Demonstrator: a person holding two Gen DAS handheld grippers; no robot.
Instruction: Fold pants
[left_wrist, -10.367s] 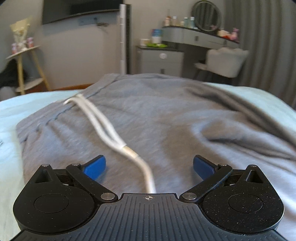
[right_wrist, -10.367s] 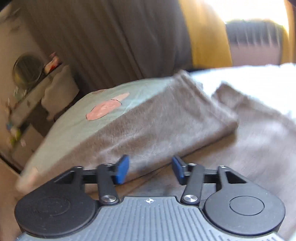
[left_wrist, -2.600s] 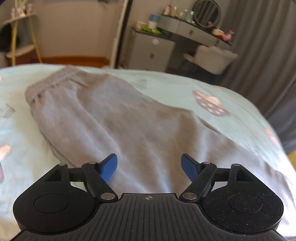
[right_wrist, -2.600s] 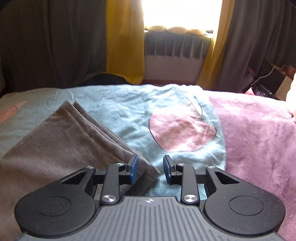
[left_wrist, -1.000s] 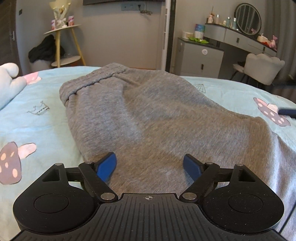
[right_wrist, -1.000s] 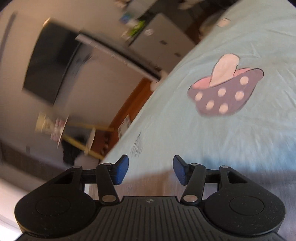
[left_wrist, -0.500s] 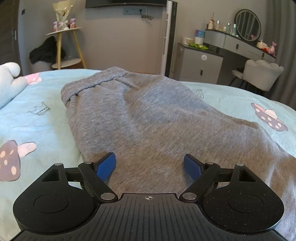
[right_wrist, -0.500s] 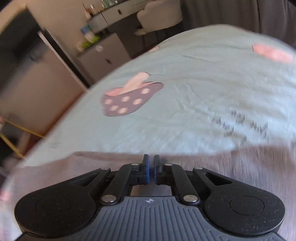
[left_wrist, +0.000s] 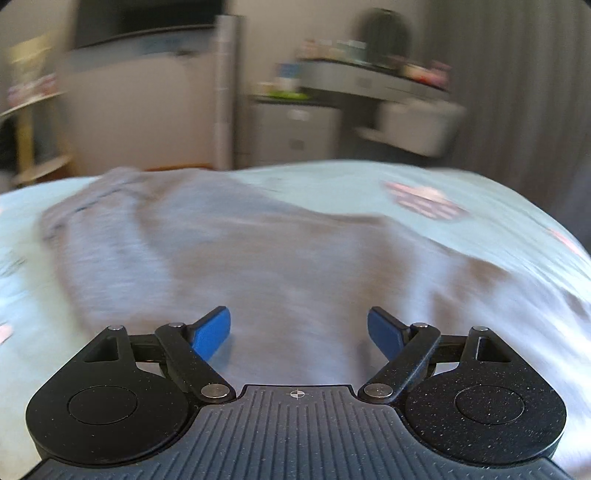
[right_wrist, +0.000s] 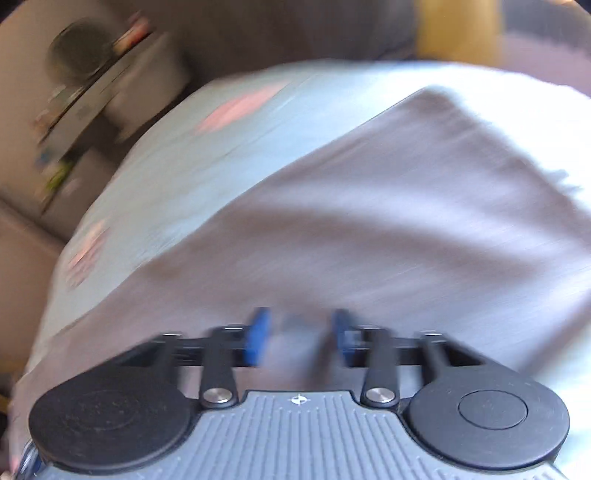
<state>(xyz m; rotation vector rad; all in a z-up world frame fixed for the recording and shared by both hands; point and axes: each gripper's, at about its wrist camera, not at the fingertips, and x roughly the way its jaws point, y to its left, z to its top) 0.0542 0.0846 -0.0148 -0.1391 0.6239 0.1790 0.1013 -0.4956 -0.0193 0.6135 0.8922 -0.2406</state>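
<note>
The grey pants (left_wrist: 258, 258) lie folded lengthwise on the pale blue bedsheet (left_wrist: 498, 236), waistband at the far left. My left gripper (left_wrist: 299, 332) is open and empty, hovering low over the near part of the pants. In the right wrist view the pants (right_wrist: 406, 221) stretch away toward the upper right. My right gripper (right_wrist: 301, 336) is open with a moderate gap, just above the fabric and holding nothing. Both views are motion-blurred.
A grey dresser (left_wrist: 295, 125), a vanity desk with a white chair (left_wrist: 417, 122) and a wooden side shelf (left_wrist: 33, 129) stand beyond the bed. Grey curtains (left_wrist: 517, 92) hang at the right. Mushroom prints (left_wrist: 421, 199) mark the sheet.
My right gripper has opened from shut and swung round to face along the pants. My left gripper has shifted, its view now turned more to the right and blurred.
</note>
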